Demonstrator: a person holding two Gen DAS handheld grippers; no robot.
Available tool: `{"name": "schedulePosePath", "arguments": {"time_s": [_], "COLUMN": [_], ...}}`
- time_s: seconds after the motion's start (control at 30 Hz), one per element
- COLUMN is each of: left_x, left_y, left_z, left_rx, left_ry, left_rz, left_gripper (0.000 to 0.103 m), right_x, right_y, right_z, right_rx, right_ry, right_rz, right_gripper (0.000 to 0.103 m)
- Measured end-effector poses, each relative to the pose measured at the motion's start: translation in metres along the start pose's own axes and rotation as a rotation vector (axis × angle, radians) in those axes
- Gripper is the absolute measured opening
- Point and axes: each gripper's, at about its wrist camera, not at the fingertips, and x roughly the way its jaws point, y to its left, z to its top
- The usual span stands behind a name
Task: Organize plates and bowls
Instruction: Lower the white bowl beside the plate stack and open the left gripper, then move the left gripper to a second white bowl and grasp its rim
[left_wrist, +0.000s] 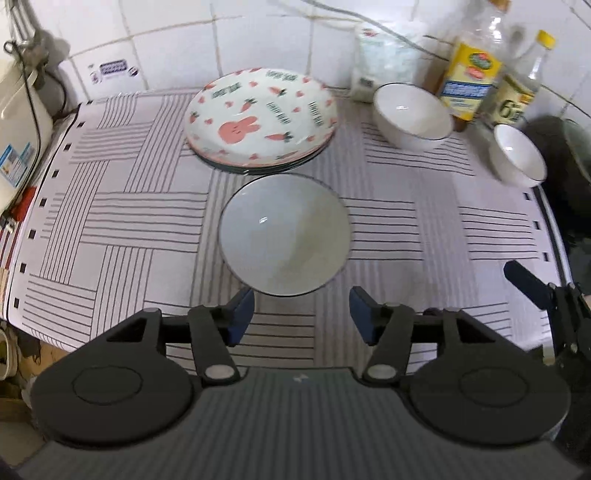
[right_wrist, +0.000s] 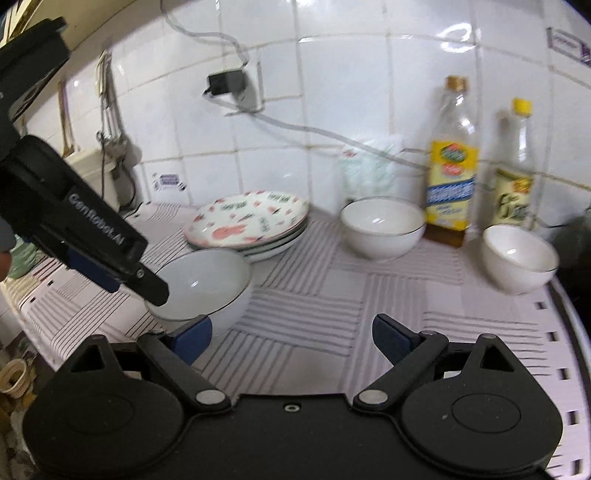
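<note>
A grey-white bowl sits upright on the striped mat, just ahead of my left gripper, which is open with nothing between its blue pads. Behind the bowl is a stack of plates, the top one printed with a rabbit and carrots. Two white bowls stand at the back right, a larger one and a smaller one. In the right wrist view my right gripper is open and empty over the mat, right of the grey-white bowl. The left gripper hovers at that bowl's near-left rim. The plates lie beyond.
Two bottles and a white bag stand against the tiled wall behind the white bowls. A charger and its cable hang on the wall. A dark pot sits past the mat's right edge, a cream appliance at the left.
</note>
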Motion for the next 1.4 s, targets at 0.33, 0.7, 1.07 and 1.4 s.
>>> {"name": "schedulePosePath", "arguments": {"time_s": [0.33, 0.7, 1.07, 1.4], "left_x": [-0.028, -0.012, 0.020, 0.090], "left_y": [-0.030, -0.054, -0.077, -0.094], "left_z": [0.024, 0.073, 0.119, 0.155], "left_rx": [0.045, -0.020, -0.018, -0.004], "left_ry": [-0.023, -0.055, -0.143, -0.038], "left_rz": [-0.003, -0.004, -0.055, -0.022], "left_gripper": [0.067, 0.072, 0.075, 0.075], "right_x": [-0.018, 0.023, 0.099, 0.170], "right_y": [-0.033, -0.073, -0.095, -0.108], "right_z": [0.022, 0.047, 0.056, 0.057], "right_rx": [-0.001, 0.054, 0.022, -0.001], "right_ry": [-0.023, -0.030, -0.007, 0.061], "right_rz": [-0.046, -0.020, 0.024, 0.020], "right_gripper": [0.096, 0.096, 0.096, 0.096]}}
